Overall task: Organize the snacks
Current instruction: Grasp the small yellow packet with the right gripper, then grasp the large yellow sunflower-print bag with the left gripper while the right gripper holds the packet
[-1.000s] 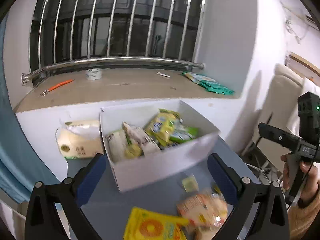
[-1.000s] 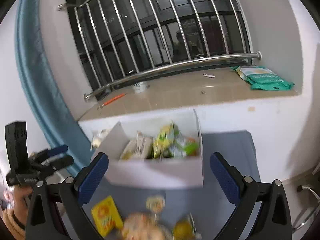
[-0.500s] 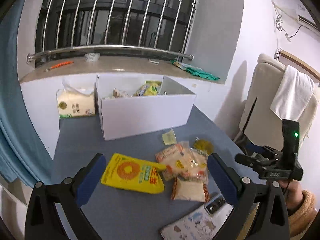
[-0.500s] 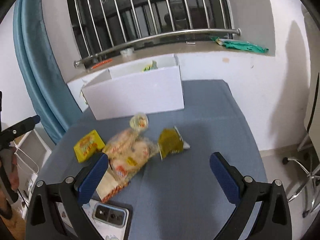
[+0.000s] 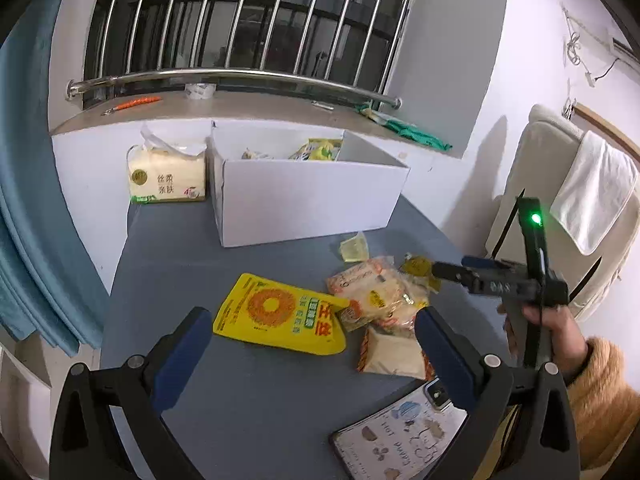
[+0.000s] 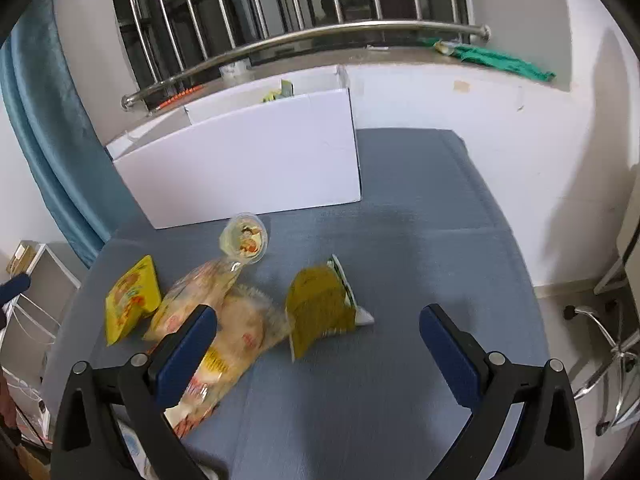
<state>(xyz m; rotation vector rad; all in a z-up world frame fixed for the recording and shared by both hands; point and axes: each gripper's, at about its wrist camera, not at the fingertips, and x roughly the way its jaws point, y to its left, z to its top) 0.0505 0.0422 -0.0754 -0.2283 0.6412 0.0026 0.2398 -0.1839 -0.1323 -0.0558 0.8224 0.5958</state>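
On the left of the table, the left gripper hovers with fingers wide apart and empty, just above the yellow packet. To pick it well, come down flat and pinch an edge (the film looks slippery). Further right, the clear bags and the olive packet lie loose; the right gripper, fingers likewise spread and empty, sits above the olive one. The white box, already holding snacks, stands behind.

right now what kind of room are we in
Probably a room in a home: a barred window above a stone sill, a blue curtain, and a towel draped over a chair.
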